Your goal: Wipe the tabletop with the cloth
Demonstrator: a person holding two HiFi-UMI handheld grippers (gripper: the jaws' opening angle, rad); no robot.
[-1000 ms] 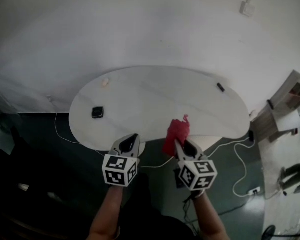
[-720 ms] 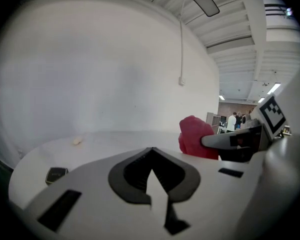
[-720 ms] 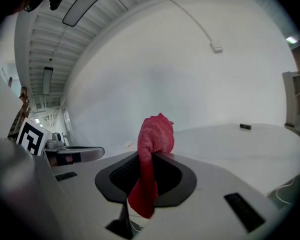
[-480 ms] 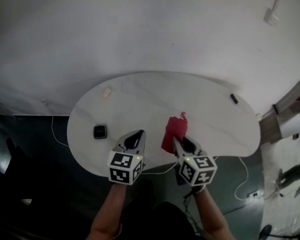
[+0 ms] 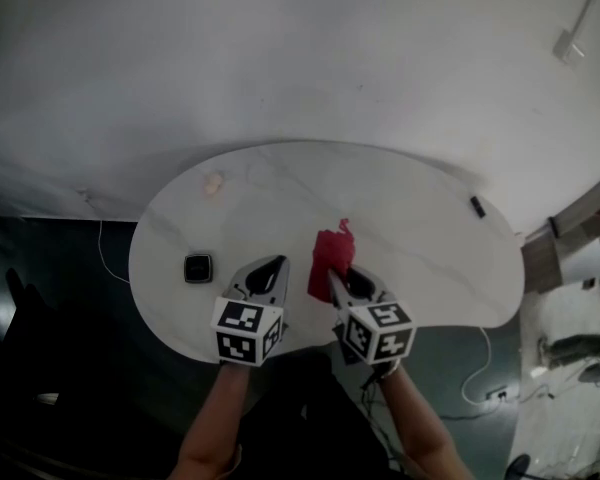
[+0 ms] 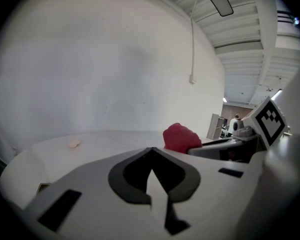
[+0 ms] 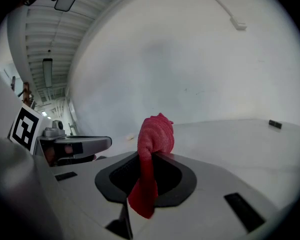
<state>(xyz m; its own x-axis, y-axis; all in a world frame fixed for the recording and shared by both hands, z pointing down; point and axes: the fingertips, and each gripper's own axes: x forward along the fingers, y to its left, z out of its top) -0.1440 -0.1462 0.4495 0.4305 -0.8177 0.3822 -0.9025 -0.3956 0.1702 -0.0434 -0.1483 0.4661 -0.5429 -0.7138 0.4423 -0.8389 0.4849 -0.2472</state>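
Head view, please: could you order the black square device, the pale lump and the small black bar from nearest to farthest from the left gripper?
1. black square device: just to the left of the left gripper, near the front-left edge of the tabletop.
2. pale lump: farther back, on the left side.
3. small black bar: far across, at the right rim.

Tabletop (image 5: 420,243) — a broad bare stretch is lying open from centre towards 3 o'clock. Obstacles: a black square device (image 5: 198,267) is sitting at 9 o'clock, a pale lump (image 5: 213,182) at 10 o'clock, and a small dark object (image 5: 477,206) at the 2 o'clock rim — all well apart.
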